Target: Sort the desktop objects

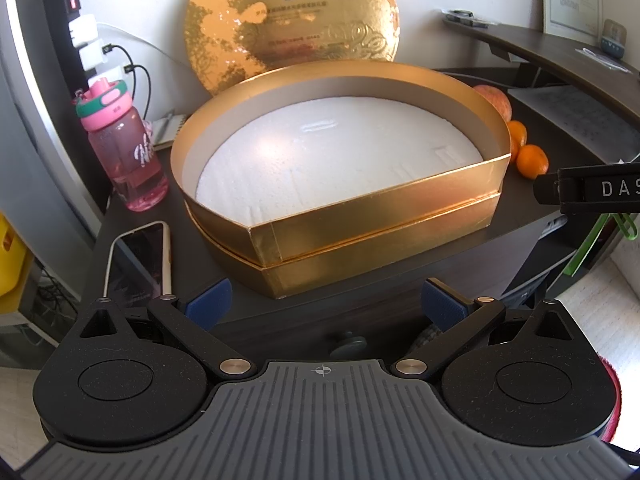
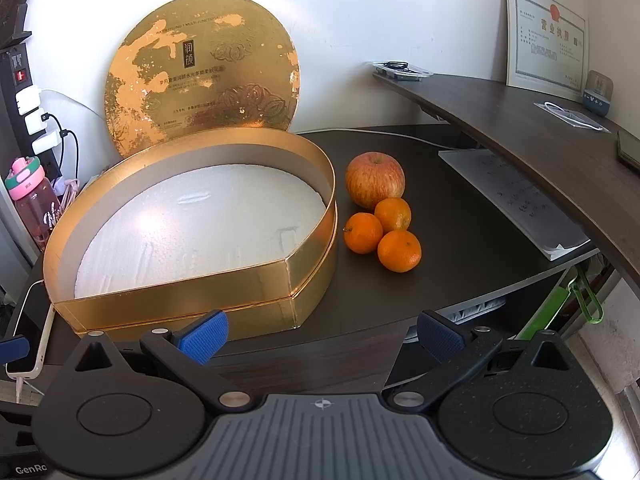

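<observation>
A gold box (image 2: 192, 280) lined with white foam sits open on a dark desk (image 2: 460, 240). At its 3 o'clock lie an apple (image 2: 375, 185) and three oranges (image 2: 399, 251). Left gripper (image 1: 325, 304) and right gripper (image 2: 322, 334) hover at 6 o'clock, fingers wide, holding nothing.

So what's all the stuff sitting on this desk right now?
gold box: 1, gold, open, white foam inside, desk centre
lid: 1, gold, leaning on the wall behind the box
apple: 1, red-yellow, right of the box
tangerines: 3, orange, clustered in front of the apple
water bottle: 1, pink, left of the box
phone: 1, pale case, front left
papers: 1 stack, white, right side
certificate: 1, white, on the raised shelf
left gripper: jaws open
right gripper: jaws open
</observation>
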`<action>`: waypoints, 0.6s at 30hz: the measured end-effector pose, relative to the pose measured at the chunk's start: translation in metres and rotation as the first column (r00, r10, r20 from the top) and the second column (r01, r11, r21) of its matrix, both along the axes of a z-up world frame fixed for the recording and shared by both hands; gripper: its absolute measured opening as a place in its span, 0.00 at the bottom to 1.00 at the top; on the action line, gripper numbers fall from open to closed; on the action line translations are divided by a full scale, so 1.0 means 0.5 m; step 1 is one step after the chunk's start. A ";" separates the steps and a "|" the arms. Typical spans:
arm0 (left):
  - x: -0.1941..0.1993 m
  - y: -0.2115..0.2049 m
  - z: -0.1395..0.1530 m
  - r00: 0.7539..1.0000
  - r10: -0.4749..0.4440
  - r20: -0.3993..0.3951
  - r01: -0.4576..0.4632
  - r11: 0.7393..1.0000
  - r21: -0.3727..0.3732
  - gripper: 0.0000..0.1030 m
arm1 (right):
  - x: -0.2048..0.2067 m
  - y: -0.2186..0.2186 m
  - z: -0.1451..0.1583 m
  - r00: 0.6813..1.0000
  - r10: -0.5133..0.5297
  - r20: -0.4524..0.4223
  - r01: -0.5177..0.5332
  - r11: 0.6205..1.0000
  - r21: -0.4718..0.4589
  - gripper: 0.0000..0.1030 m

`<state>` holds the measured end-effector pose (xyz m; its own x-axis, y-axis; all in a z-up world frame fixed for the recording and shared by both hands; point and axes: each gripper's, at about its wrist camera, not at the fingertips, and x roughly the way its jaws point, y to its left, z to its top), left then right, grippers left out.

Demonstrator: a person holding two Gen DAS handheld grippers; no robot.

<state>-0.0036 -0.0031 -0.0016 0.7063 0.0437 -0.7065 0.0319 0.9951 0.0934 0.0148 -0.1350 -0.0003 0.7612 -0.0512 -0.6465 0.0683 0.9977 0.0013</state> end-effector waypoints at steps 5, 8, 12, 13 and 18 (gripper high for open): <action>0.000 0.004 0.000 1.000 -0.003 0.001 0.003 1.000 0.001 1.00 | 0.000 0.004 0.001 1.000 0.005 0.001 -0.005 1.000 -0.002 1.00; 0.000 0.009 0.000 1.000 -0.004 0.000 0.004 1.000 0.000 1.00 | 0.001 0.009 0.001 1.000 0.008 0.002 -0.008 1.000 -0.005 1.00; 0.000 0.015 -0.003 1.000 -0.009 -0.005 0.009 1.000 0.000 1.00 | 0.004 0.017 0.000 1.000 0.007 0.000 -0.007 1.000 -0.008 1.00; 0.000 0.017 -0.004 1.000 -0.012 -0.008 0.012 1.000 0.000 1.00 | 0.005 0.018 0.001 1.000 0.008 0.001 -0.008 1.000 -0.007 1.00; 0.004 0.025 -0.009 0.999 -0.039 -0.021 0.039 0.999 -0.006 1.00 | 0.008 0.029 0.003 1.000 0.012 0.022 -0.013 1.000 0.022 1.00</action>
<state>-0.0017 0.0095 -0.0059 0.6926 0.0123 -0.7212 0.0724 0.9936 0.0865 0.0187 -0.1204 0.0013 0.7757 -0.0275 -0.6305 0.0554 0.9982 0.0247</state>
